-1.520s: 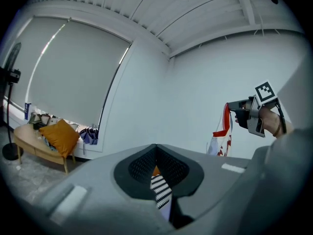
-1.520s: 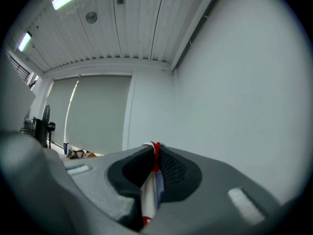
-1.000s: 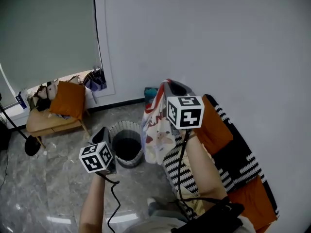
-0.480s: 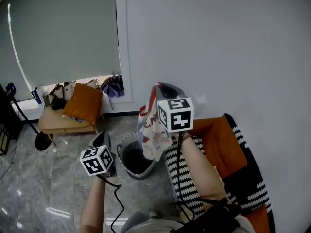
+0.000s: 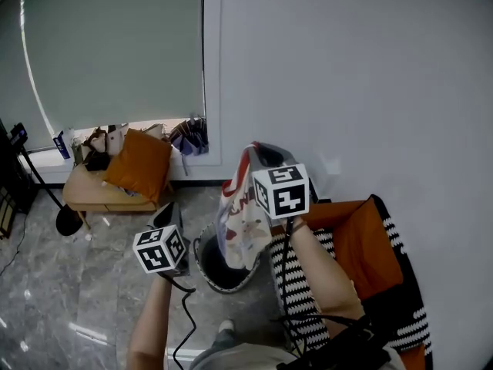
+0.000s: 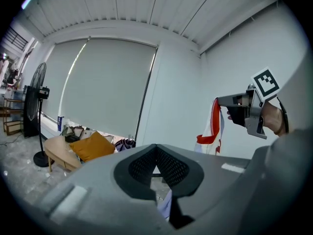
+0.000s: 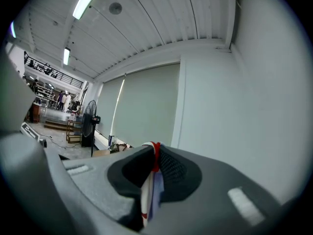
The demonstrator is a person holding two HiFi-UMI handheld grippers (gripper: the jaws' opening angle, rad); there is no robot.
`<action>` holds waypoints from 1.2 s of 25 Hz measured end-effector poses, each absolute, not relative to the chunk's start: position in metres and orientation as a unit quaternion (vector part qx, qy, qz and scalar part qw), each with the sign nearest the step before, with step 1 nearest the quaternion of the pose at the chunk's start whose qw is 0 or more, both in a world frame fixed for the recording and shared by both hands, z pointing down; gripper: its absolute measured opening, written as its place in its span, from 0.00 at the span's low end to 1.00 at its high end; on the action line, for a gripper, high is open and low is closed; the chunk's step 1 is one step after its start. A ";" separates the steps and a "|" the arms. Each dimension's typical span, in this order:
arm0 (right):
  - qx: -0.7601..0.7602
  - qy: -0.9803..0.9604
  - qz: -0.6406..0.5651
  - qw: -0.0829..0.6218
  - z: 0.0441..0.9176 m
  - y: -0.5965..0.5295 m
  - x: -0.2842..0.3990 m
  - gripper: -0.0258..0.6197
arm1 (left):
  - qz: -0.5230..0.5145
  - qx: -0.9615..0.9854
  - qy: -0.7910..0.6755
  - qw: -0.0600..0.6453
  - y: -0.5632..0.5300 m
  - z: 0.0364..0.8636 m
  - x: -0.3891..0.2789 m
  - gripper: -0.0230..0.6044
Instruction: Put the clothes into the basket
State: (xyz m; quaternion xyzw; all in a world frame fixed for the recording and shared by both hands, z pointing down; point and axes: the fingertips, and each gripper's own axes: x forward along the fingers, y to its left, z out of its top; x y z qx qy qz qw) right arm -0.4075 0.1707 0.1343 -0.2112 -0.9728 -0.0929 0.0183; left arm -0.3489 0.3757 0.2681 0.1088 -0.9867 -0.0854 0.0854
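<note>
1. Above the round basket (image 5: 202, 267), which stands on the grey stone floor, hangs a patterned garment (image 5: 240, 222), pale with a red edge. In the head view its lower end covers the 2 o'clock part of the basket's opening. Whether it is already below the rim, I cannot tell
2. The right gripper (image 5: 266, 154) carries this garment from the top, at 12 o'clock from the basket. Its own view shows the jaws closed narrow on a red-edged fold (image 7: 155, 153), and the cloth (image 7: 149, 190) falls down between them
3. The left gripper (image 5: 165, 213) is at 9 o'clock from the basket, just beside the rim and apart from the garment. Its jaws (image 6: 155, 153) meet at the tips and hold nothing
4. From the left gripper view, the right gripper (image 6: 230, 102) is at 2 o'clock, and the garment (image 6: 213, 131) hangs from it in front of the pale wall
5. At 3 o'clock from the basket stands a seat with a black-and-white striped cover (image 5: 296, 291) and an orange cover (image 5: 362, 245) over it. The person's right forearm reaches above the stripes
6. At 10 o'clock from the basket, well apart, a low wooden bench (image 5: 85, 195) bears an orange cushion (image 5: 139, 176), below a grey roller blind (image 5: 115, 52)
7. A standing fan (image 6: 38, 82) is beside the bench, at 9 o'clock in the left gripper view
</note>
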 end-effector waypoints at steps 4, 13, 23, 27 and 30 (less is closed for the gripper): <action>-0.222 -0.971 -0.086 0.034 0.153 0.186 -0.421 0.09 | -0.078 0.117 -0.986 0.091 0.382 0.276 -0.366 0.03; -0.229 -0.963 -0.099 0.105 0.235 0.203 -0.446 0.09 | -0.091 0.102 -0.981 0.136 0.400 0.327 -0.385 0.03; -0.232 -0.950 -0.062 0.200 0.351 0.219 -0.472 0.09 | -0.091 0.093 -0.971 0.200 0.406 0.396 -0.391 0.03; -0.228 -0.937 -0.054 0.258 0.417 0.223 -0.473 0.09 | -0.084 0.097 -0.964 0.233 0.407 0.433 -0.395 0.03; -0.222 -0.927 -0.044 0.300 0.467 0.222 -0.472 0.09 | -0.089 0.101 -0.957 0.258 0.406 0.466 -0.400 0.03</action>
